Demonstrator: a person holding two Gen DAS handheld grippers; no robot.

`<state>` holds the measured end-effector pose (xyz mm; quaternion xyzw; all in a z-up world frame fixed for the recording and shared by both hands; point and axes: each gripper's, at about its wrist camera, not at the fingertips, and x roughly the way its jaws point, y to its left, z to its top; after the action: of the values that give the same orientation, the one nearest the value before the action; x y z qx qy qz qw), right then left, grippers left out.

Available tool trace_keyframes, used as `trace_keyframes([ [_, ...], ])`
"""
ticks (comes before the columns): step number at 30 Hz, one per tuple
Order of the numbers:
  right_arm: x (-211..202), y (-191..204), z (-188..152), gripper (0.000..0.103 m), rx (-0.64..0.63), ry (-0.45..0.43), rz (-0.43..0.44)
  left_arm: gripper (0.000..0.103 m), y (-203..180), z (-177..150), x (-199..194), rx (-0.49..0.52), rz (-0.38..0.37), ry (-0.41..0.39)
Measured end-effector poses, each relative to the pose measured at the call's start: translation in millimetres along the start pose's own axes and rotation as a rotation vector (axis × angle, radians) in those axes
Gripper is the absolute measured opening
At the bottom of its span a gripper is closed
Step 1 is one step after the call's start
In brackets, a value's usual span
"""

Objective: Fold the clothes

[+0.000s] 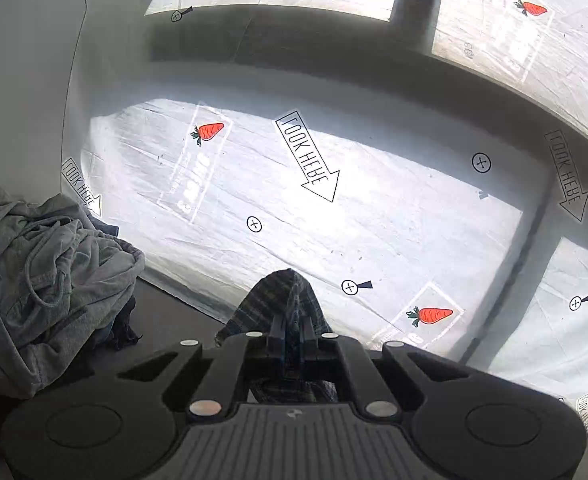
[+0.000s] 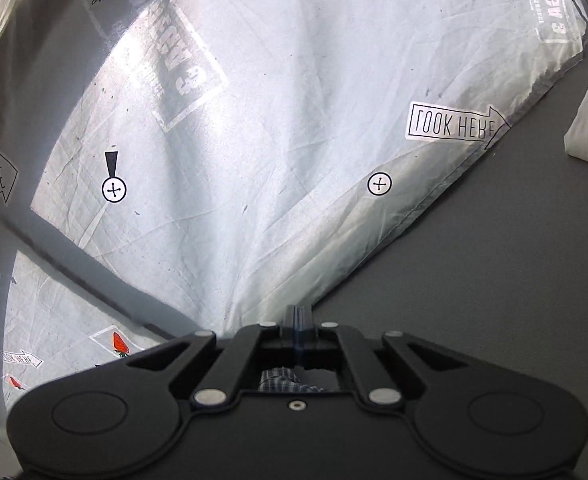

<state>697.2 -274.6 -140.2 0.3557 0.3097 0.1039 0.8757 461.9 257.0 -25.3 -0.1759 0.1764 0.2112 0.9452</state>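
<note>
Your left gripper [image 1: 291, 320] has its fingers pressed together on a fold of the plaid shirt [image 1: 289, 292], which rises in a peak over the printed white sheet [image 1: 374, 208] covering the worktop. Your right gripper [image 2: 298, 316] is also closed, with plaid cloth showing behind its fingers. A heap of grey clothes [image 1: 41, 272] lies at the sheet's left edge.
</note>
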Motion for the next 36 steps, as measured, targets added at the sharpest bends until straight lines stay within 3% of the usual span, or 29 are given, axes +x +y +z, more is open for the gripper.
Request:
trace_keyframes([
  [3,14.0,2.9,-9.9,0.004,-0.029,0.086,-0.041,0.006,2.1,4.5,9.9,-0.005,0.001,0.005],
  [4,19.6,3.4,-17.8,0.011,-0.045,0.122,-0.063,0.006,2.8,6.1,13.2,-0.007,0.002,0.007],
  [5,25.2,3.9,-25.8,0.026,-0.062,0.159,-0.085,0.006,3.5,7.6,16.5,-0.009,0.002,0.008],
  [7,35.5,1.6,-41.7,0.045,-0.072,0.213,-0.119,0.006,13.1,-1.6,19.2,-0.062,0.007,0.04],
  [11,61.1,-10.2,-63.0,0.049,-0.03,0.296,-0.189,0.006,17.6,4.6,8.5,-0.078,-0.012,0.012],
  [12,64.2,-10.2,-67.0,0.047,-0.037,0.308,-0.195,0.006,18.5,6.4,5.8,-0.082,-0.018,0.004],
  [14,63.2,-7.7,-72.2,0.003,-0.058,0.294,-0.156,0.006,20.5,9.9,0.2,-0.088,-0.028,-0.012],
  [18,31.8,13.8,-58.7,0.002,-0.114,0.119,-0.071,0.005,24.5,16.9,-10.9,-0.102,-0.049,-0.043],
  [21,23.6,28.3,-44.4,0.002,-0.163,0.063,-0.069,0.006,27.4,22.2,-19.2,-0.112,-0.064,-0.066],
  [23,30.8,36.4,-46.1,0.002,-0.248,0.074,-0.094,0.006,20.7,22.5,-13.9,-0.055,-0.054,-0.069],
  [26,52.1,33.4,-58.4,0.002,-0.309,0.109,-0.163,0.006,21.8,2.6,11.2,-0.004,0.02,-0.001],
  [31,82.4,10.2,-72.4,0.002,-0.292,0.168,-0.258,0.006,45.4,-49.8,58.3,-0.011,0.123,0.17],
  [36,93.3,9.7,-79.3,0.005,-0.367,0.201,-0.331,0.007,62.1,-86.7,87.3,-0.005,0.191,0.293],
])
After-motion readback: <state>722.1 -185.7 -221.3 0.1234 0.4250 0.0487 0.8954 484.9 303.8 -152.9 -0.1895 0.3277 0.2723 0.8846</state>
